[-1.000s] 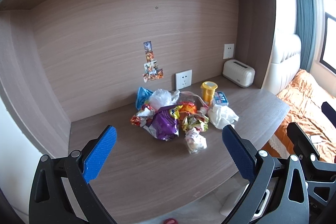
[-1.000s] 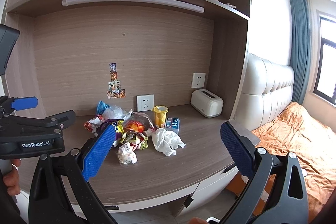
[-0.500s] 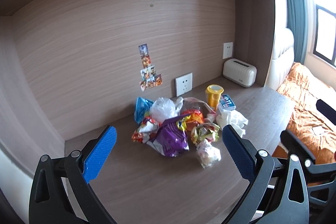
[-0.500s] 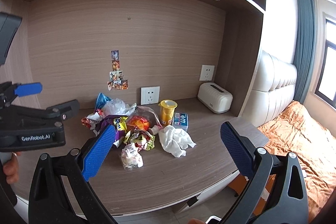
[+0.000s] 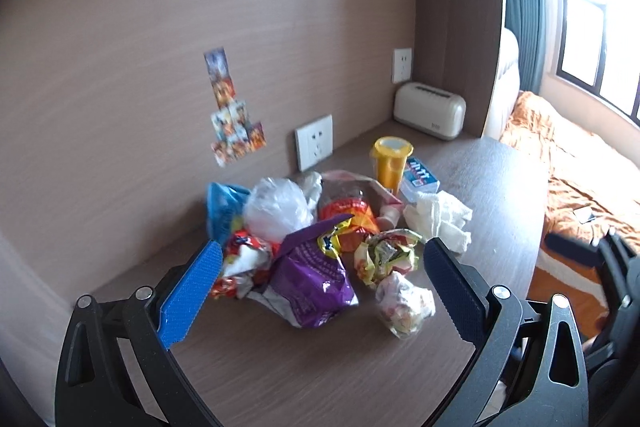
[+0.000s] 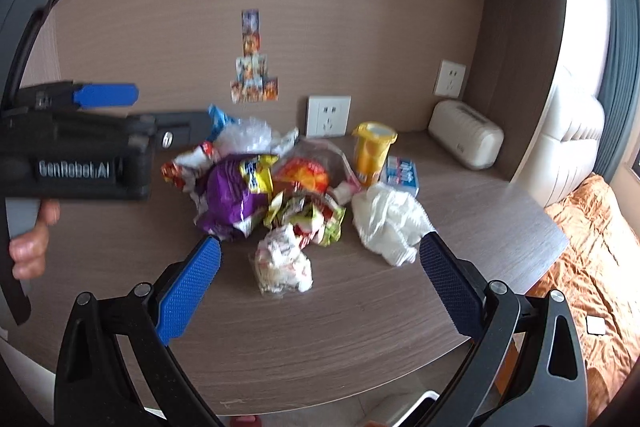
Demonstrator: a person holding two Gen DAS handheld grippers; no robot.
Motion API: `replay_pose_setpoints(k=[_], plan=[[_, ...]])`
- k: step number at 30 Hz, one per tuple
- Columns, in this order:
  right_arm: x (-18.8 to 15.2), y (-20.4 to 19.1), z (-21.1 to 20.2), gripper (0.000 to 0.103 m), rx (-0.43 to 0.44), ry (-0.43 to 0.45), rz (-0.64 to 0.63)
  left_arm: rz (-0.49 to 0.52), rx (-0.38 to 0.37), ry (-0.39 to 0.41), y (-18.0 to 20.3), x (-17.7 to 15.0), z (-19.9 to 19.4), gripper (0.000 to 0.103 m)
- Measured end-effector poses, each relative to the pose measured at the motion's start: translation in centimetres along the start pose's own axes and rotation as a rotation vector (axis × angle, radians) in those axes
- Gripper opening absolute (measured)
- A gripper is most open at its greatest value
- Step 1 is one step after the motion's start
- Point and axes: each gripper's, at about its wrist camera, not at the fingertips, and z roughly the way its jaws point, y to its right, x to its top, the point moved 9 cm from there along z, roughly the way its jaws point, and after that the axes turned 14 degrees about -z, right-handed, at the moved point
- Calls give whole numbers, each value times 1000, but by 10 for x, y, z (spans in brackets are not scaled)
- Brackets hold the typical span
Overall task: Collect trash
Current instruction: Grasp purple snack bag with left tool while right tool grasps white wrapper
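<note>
A heap of trash lies on the wooden desk (image 5: 280, 367): a purple snack bag (image 5: 312, 275) (image 6: 230, 197), a crumpled clear wrapper ball (image 5: 404, 301) (image 6: 282, 263), a green-yellow wrapper (image 6: 306, 217), white tissue (image 5: 440, 219) (image 6: 390, 223), an orange packet (image 6: 302, 175), a clear bag (image 5: 278, 209) and a blue bag (image 5: 222, 205). My left gripper (image 5: 322, 281) is open, low in front of the purple bag. My right gripper (image 6: 320, 277) is open, its fingers either side of the clear wrapper ball, nothing gripped.
A yellow cup (image 6: 372, 153) and a small blue-white box (image 6: 400, 175) stand behind the heap. A cream toaster (image 6: 466, 145) sits at the back right. Wall sockets (image 6: 328, 115) and stickers (image 6: 252, 75) are on the back panel. An orange bed (image 5: 580, 179) lies right of the desk.
Both grippers have moved forward and down toward the heap, which now looks much larger. Both stay open. The upper shelf has left the views.
</note>
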Motion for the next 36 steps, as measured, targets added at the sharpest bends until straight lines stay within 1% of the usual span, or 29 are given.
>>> replay_pose_setpoints(k=[2, 4, 6, 8, 10, 13, 17, 19, 20, 22, 23, 24, 25, 26, 27, 28, 30, 31, 33, 36], plan=[[-6, -8, 15, 100, 19, -28, -8, -8, -17, -18, -4, 0, 19, 99], [-10, -13, 28, 100, 39, -38, 4, 4, -48, -23, -3, -1, 35, 99], [-13, -17, 42, 100, 61, -58, 16, 44, -60, -21, 2, -1, 46, 99], [-17, -19, 55, 100, 73, -78, 24, 94, -53, -16, 5, -4, 60, 99], [-18, -20, 65, 99, 79, -92, 23, 119, -57, -36, 4, -9, 73, 99], [-21, -24, 78, 93, 93, -114, 18, 126, -69, -70, 0, -18, 89, 98], [-25, -29, 92, 84, 113, -146, 14, 108, -97, -107, -6, -25, 104, 97], [-27, -32, 97, 80, 122, -160, 13, 118, -108, -117, -5, -29, 109, 90], [-28, -33, 99, 77, 129, -163, 15, 123, -112, -126, -5, -31, 113, 89], [-30, -35, 105, 75, 138, -178, 19, 129, -115, -147, -5, -37, 120, 84], [-31, -36, 106, 70, 147, -181, 20, 133, -113, -152, -6, -40, 122, 82], [-31, -37, 108, 65, 152, -183, 23, 136, -111, -154, -6, -41, 124, 79], [-31, -39, 110, 62, 153, -186, 25, 139, -107, -157, -8, -42, 126, 73], [-31, -40, 112, 56, 155, -192, 22, 138, -109, -166, -9, -44, 129, 72], [-31, -40, 113, 55, 152, -193, 21, 133, -116, -166, -10, -45, 128, 71], [-31, -40, 114, 54, 150, -194, 20, 123, -129, -170, -11, -45, 128, 66], [-30, -40, 115, 53, 154, -191, 28, 108, -141, -175, -11, -45, 128, 63], [-30, -40, 115, 52, 154, -192, 32, 103, -144, -175, -12, -46, 128, 56], [-30, -40, 113, 51, 154, -194, 33, 96, -150, -182, -12, -47, 126, 48], [-26, -36, 107, 51, 144, -189, 39, 63, -165, -201, -14, -45, 120, 45]])
